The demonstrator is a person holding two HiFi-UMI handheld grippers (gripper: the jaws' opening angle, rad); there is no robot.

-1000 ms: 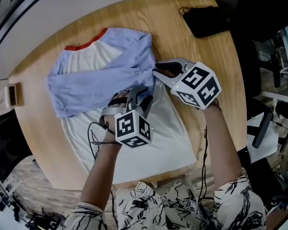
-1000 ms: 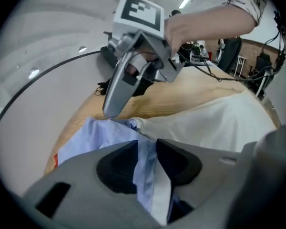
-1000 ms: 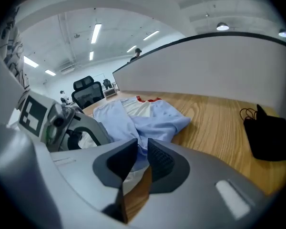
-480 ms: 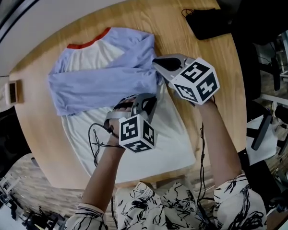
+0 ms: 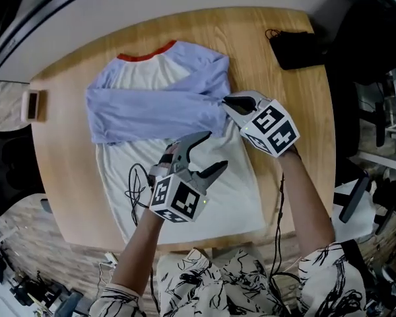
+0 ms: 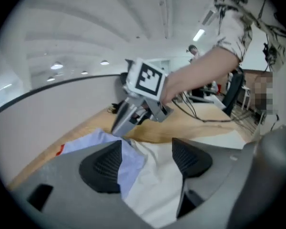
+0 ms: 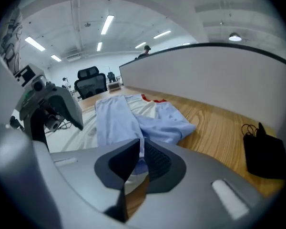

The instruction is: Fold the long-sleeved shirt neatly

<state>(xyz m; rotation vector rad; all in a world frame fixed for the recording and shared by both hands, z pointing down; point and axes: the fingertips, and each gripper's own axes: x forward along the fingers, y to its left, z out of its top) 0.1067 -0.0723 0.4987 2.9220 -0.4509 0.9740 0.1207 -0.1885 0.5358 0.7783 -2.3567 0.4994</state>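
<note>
A round wooden tabletop (image 5: 270, 91) carries the shirt (image 5: 152, 104), with a black case (image 5: 300, 48) near its edge.

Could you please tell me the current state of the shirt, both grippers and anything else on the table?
long-sleeved shirt: flat on the table, a blue sleeve folded across the chest, lower half not yet folded.
left gripper: jaws just opened, gripping nothing, raised above the shirt.
right gripper: jaws just eased slightly, pinching the shirt's blue fabric.
black pouch: lying untouched near the table edge.
</note>
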